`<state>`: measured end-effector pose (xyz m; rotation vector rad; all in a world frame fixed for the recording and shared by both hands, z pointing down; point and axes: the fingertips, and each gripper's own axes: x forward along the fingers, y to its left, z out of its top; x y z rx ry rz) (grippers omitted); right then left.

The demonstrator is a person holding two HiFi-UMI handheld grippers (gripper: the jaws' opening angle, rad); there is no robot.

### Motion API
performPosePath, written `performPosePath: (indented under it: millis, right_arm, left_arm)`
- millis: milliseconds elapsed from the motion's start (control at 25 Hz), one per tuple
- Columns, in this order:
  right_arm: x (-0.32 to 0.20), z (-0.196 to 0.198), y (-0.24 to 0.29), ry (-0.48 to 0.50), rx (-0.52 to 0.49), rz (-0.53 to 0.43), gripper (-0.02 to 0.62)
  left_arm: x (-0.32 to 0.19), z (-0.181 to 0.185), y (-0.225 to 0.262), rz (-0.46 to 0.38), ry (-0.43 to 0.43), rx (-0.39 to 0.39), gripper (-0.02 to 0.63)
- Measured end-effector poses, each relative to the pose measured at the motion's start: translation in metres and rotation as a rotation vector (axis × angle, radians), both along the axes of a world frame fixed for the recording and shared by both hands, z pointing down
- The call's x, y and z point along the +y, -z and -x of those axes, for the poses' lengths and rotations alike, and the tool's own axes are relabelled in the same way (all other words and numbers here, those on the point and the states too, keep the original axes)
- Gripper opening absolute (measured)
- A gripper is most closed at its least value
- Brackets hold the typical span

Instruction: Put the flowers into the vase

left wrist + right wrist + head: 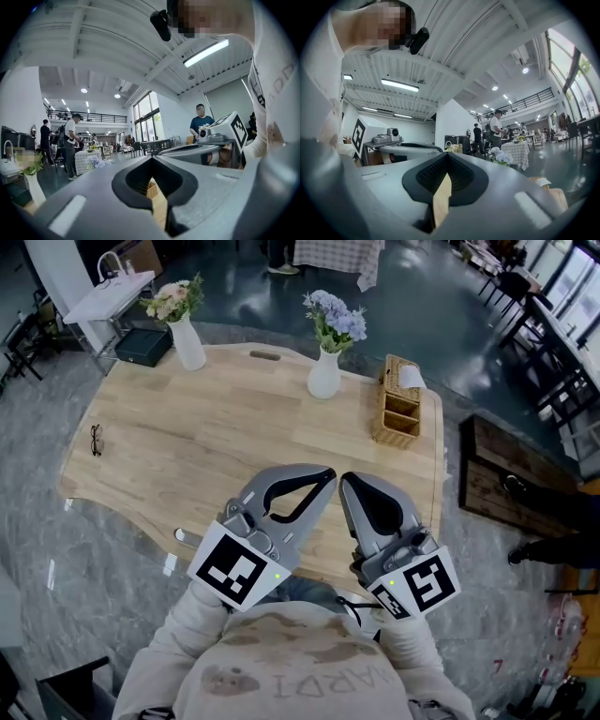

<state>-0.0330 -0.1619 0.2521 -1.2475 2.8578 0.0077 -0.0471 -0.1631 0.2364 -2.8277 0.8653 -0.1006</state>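
While empty, tips together: left tongs [325, 475], right tongs [346, 480] above table [187, 451].

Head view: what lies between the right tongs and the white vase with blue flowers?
Nothing but bare table: the head view shows clear wood from the right tongs to the vase.

A wicker organiser [397, 404] sits at the wooden table's [206, 456] right edge, eyeglasses [97, 439] at its left.

Near edge of the table [234, 442] behind left tongs [323, 476] and right tongs [347, 482].
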Motion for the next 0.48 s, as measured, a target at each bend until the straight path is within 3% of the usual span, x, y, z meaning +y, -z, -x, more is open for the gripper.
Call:
performPosePath:
  millis: [480]
  right_arm:
    - [0.013, 0.01, 0.0, 0.001, 0.008, 0.0, 0.025]
  left_arm:
    - [0.01, 0.008, 0.003, -0.005, -0.003, 0.016, 0.0]
